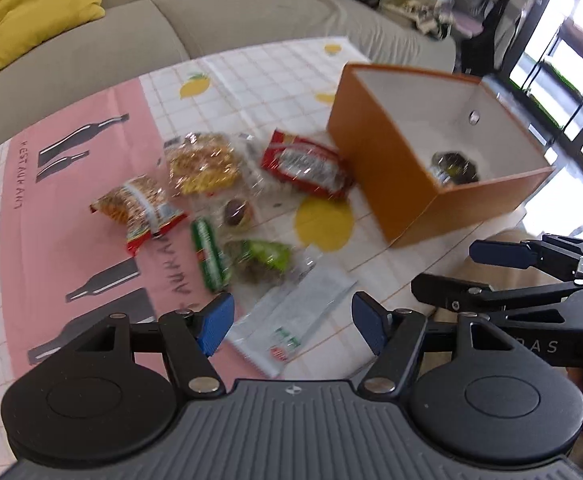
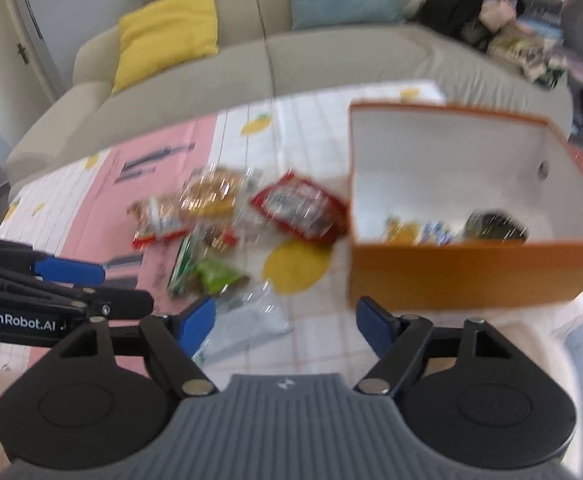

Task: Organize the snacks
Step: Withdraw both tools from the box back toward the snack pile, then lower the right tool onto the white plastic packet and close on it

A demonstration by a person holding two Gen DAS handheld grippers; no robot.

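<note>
Seen from the left wrist, the orange box [image 1: 391,168] stands on the desk [image 1: 91,216] with one dark snack [image 1: 453,168] inside, while a red packet [image 1: 305,166], a yellow bag [image 1: 203,164], a green stick pack [image 1: 209,260] and a white sachet [image 1: 291,320] lie loose beside it. The left gripper [image 1: 293,322] hangs over the sachet, jaws apart and empty.

From the right wrist, the box holds a few more small snacks [image 2: 419,232]. The right gripper [image 2: 285,326] is also spread, carrying nothing. I'd judge the sorting barely begun, most of the pile left.
</note>
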